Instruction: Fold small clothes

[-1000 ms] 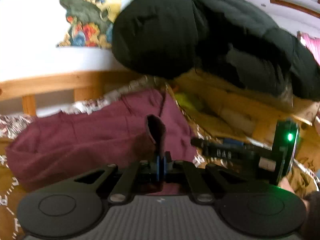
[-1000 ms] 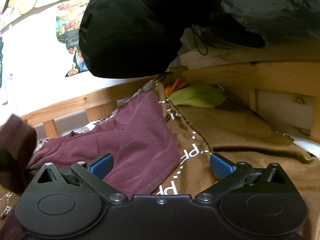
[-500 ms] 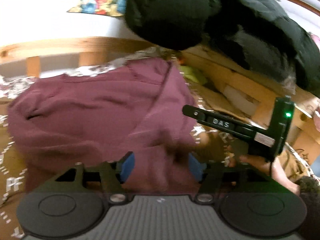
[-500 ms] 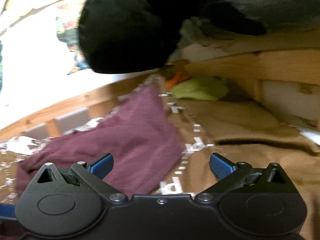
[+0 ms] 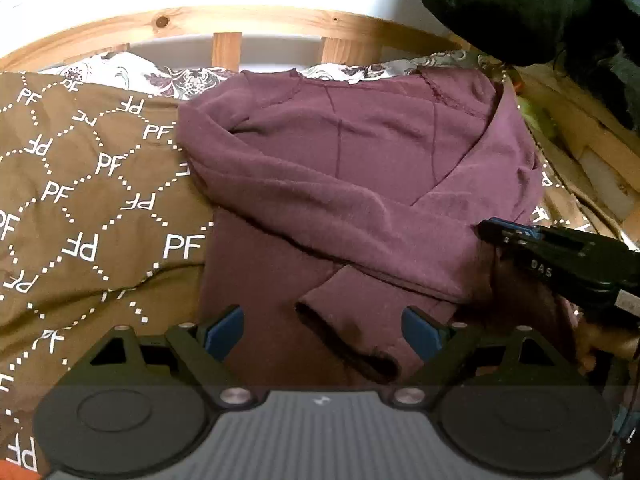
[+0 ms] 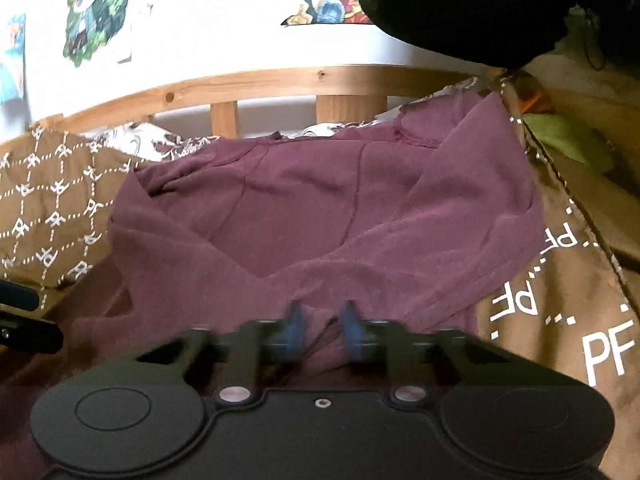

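A maroon sweatshirt (image 5: 360, 152) lies flat on the bed, with one sleeve folded across its body. That sleeve's cuff (image 5: 348, 336) rests loose between the blue pads of my left gripper (image 5: 322, 330), whose jaws are opening and do not press it. In the right wrist view the sweatshirt (image 6: 320, 200) fills the middle. My right gripper (image 6: 322, 328) has its blurred pads closing together on a fold at the near edge. From the left wrist view the right gripper (image 5: 504, 232) pinches the sweatshirt's right edge, a hand behind it.
A brown blanket (image 5: 80, 200) printed with white letters covers the bed, over a floral sheet (image 5: 160, 76). A wooden bed rail (image 5: 224, 20) runs along the far side. A black jacket (image 5: 500, 0) hangs at upper right. A green cloth (image 6: 568, 140) lies at far right.
My left gripper opened and let go of the sleeve cuff, which now lies on the sweatshirt. My right gripper went from wide open beside the sweatshirt to closed on its edge.
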